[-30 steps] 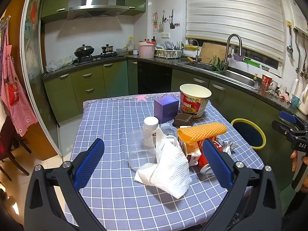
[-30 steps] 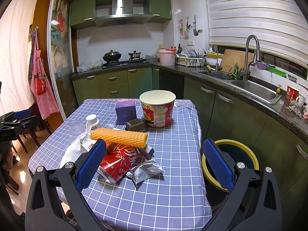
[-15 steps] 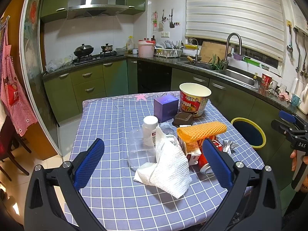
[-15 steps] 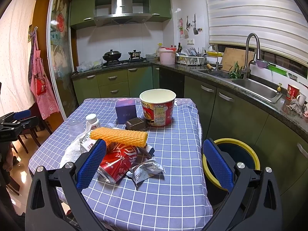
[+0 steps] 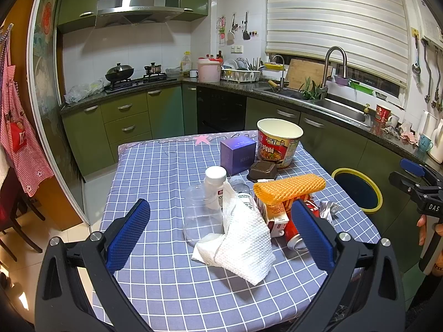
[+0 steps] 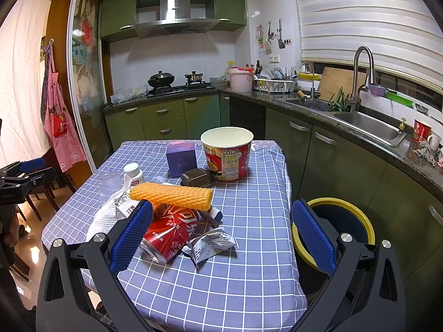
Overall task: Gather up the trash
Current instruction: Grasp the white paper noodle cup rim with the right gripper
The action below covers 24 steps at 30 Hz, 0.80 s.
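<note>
Trash lies piled on the blue checked table [image 5: 155, 171] [image 6: 249, 271]: a white paper towel [image 5: 243, 246], a clear plastic cup [image 5: 200, 215], a white pill bottle [image 5: 214, 182], an orange foam net [image 5: 289, 188] [image 6: 171, 195], a crushed red can [image 6: 169, 229], a silver wrapper [image 6: 211, 242], a purple box [image 5: 238, 155] [image 6: 181, 159], a dark small box [image 6: 196, 178] and a noodle cup [image 5: 278, 142] [image 6: 227, 153]. My left gripper [image 5: 220, 238] hangs open before the towel. My right gripper [image 6: 221, 235] is open above the can and wrapper. A yellow-rimmed bin [image 6: 343, 227] [image 5: 357, 189] stands beside the table.
Green cabinets and a dark counter with a sink [image 6: 368, 127] run along the right wall. A stove with pots [image 5: 130, 76] is at the back. A red checked apron [image 6: 62, 127] hangs left, with chairs below it.
</note>
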Available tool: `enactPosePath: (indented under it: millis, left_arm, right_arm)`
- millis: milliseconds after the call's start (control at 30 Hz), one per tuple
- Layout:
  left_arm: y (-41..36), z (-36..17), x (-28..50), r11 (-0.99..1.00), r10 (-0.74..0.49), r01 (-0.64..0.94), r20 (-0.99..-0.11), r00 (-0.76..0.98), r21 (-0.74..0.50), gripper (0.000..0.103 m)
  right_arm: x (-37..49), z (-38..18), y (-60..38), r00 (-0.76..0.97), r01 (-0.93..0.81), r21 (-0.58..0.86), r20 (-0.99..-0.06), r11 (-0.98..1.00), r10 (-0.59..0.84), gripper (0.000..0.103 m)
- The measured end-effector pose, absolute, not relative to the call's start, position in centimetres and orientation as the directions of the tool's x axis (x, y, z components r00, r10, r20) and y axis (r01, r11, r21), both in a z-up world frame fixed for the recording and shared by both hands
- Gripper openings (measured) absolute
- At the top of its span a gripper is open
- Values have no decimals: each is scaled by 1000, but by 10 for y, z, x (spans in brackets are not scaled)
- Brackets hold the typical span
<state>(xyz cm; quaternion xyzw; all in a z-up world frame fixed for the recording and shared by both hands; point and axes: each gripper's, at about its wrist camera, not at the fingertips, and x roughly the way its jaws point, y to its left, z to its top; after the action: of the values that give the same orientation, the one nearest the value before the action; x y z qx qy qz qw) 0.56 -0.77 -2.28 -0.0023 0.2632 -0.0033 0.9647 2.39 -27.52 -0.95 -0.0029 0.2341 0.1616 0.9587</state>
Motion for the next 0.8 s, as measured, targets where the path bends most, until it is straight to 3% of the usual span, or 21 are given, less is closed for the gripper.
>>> enactPosePath:
  millis: [500, 800]
  left_arm:
    - [-2, -19, 30, 1000, 13, 0, -521, 853, 26, 97]
    - [35, 2, 105, 999, 48, -37, -505, 862, 30, 97]
  right_arm:
    - [47, -1, -285, 789, -360, 107, -495, 927, 364, 99]
    - [146, 43, -288, 729, -337, 46, -619, 940, 292, 99]
